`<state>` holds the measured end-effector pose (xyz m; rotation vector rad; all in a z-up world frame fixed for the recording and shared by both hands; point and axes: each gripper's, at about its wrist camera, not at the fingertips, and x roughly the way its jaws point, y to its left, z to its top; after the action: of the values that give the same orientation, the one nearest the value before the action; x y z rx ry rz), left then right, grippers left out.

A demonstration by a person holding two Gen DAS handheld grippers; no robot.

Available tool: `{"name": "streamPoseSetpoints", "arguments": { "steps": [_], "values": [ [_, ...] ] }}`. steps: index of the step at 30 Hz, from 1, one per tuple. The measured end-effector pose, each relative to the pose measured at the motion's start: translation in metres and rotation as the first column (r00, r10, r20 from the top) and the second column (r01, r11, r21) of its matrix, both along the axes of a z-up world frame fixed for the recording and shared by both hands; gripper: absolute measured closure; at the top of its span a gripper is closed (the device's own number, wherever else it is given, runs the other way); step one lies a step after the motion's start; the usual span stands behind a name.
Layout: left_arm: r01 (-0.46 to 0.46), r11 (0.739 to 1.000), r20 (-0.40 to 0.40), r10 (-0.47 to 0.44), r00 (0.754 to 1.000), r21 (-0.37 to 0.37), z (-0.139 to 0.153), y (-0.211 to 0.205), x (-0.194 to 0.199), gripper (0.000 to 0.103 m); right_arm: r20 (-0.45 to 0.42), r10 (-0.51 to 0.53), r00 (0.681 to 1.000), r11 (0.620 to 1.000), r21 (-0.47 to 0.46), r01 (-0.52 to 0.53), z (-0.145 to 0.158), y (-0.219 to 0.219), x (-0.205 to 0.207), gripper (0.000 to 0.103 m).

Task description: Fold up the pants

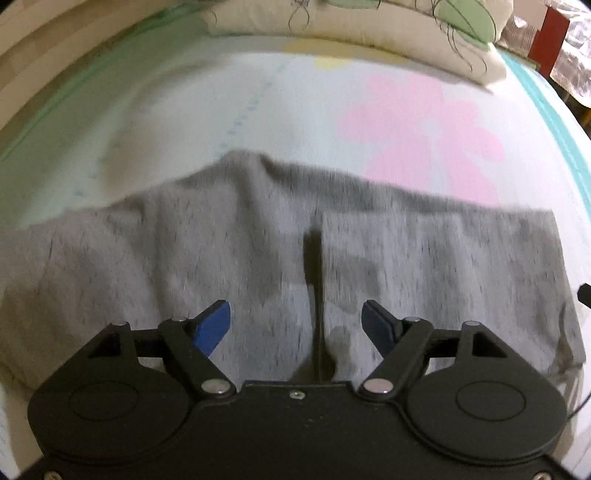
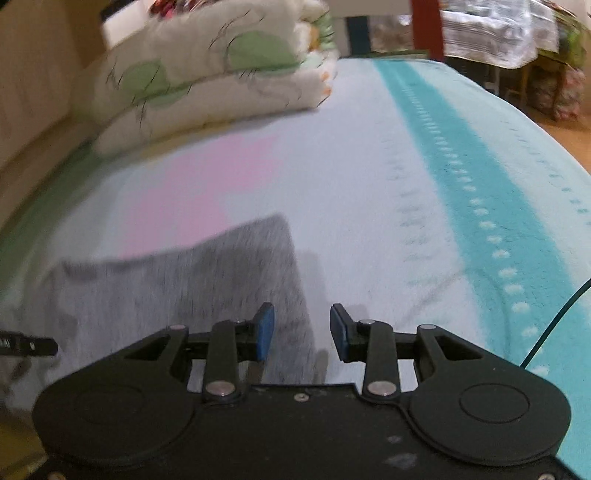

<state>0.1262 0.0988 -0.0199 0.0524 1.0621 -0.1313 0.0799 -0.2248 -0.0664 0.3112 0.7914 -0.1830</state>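
The grey pants [image 1: 258,251] lie flat on the bed sheet [image 1: 221,110], spread from side to side, folded so one layer edge runs up the middle. The left gripper [image 1: 296,325] hangs above them with its jaws wide, nothing between. At 12 o'clock a folded quilt [image 1: 369,26] rests. The right gripper [image 2: 302,332] has its jaws half apart over the pants' right edge, gripping nothing.
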Motion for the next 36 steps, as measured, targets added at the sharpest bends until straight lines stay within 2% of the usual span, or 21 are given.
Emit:
{"name": "streamPoseSetpoints", "arguments": {
  "steps": [3,6,7,15,20,30,33,36],
  "values": [
    [-0.011,1.0,-0.045,0.01,0.999,-0.012,-0.009,-0.006,0.012,0.025,0.004,-0.024,1.0,0.998,0.059,0.023,-0.008,-0.004,0.013,0.067],
    [-0.006,1.0,-0.113,0.008,0.994,0.016,-0.028,-0.015,0.018,0.023,-0.009,-0.032,0.999,0.997,0.064,0.033,-0.011,-0.007,0.015,0.067],
    [-0.012,1.0,-0.107,0.014,0.994,0.019,-0.03,-0.015,0.016,0.019,-0.016,-0.032,0.999,0.998,0.058,0.033,-0.011,-0.006,0.016,0.067],
    [0.003,0.998,-0.095,0.002,0.995,0.056,-0.026,-0.016,0.001,0.019,-0.073,-0.01,0.997,0.998,0.059,0.015,-0.025,-0.005,0.024,0.067],
    [0.017,0.996,-0.091,-0.009,0.996,0.088,-0.019,-0.021,-0.016,0.019,-0.077,-0.006,0.997,0.999,0.049,0.01,-0.025,-0.002,0.023,0.067],
    [0.024,0.996,-0.113,-0.014,0.994,0.089,-0.013,-0.018,-0.033,0.019,-0.083,0.003,0.997,1.0,0.023,-0.001,-0.025,0.001,0.021,0.066],
    [0.034,0.997,-0.12,-0.025,0.992,0.071,-0.002,-0.012,-0.027,0.023,-0.079,0.006,0.997,1.0,0.021,-0.004,-0.026,0.001,0.021,0.066],
    [0.024,0.996,-0.083,-0.017,0.996,0.088,0.018,0.003,-0.025,0.024,-0.074,0.006,0.997,1.0,0.024,-0.004,-0.027,0.0,0.021,0.066]
  ]
}}
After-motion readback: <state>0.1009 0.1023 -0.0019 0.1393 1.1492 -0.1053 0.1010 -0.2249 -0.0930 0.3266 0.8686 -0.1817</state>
